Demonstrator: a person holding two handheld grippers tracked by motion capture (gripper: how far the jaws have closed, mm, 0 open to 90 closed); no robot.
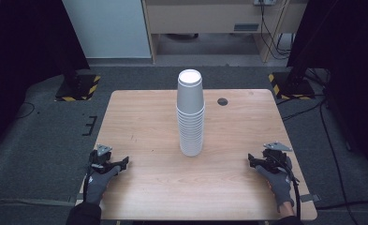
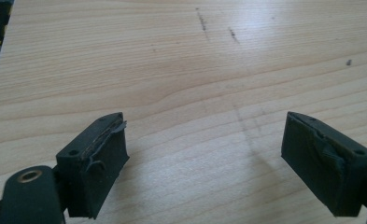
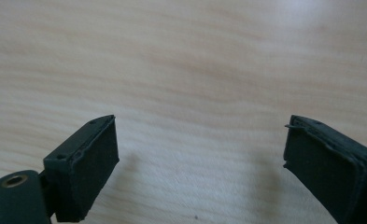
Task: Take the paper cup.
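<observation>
One wooden desk [image 1: 139,117] is seen carrying a tall stack of white paper cups [image 1: 190,115], upright at its middle. Well apart from it, the left tongs [image 1: 117,165] and right tongs [image 1: 253,159] are rested near the front corners, jaws spread wide, nothing held.

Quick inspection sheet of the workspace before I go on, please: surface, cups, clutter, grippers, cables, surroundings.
Surface: wooden table, a few faint dark scuffs, a round dark grommet near the far edge.
Job's things: stack of white cups, upside down, upright at mid-table, untouched.
Clutter: nothing seen.
Grippers: left gripper and right gripper, jaws wide apart, empty, over bare wood at the near corners.
Cables: right gripper's cable runs back along the forearm; loose floor cables to the right.
Surroundings: grey carpet, two hazard-striped stand bases, pale cabinet behind.
</observation>
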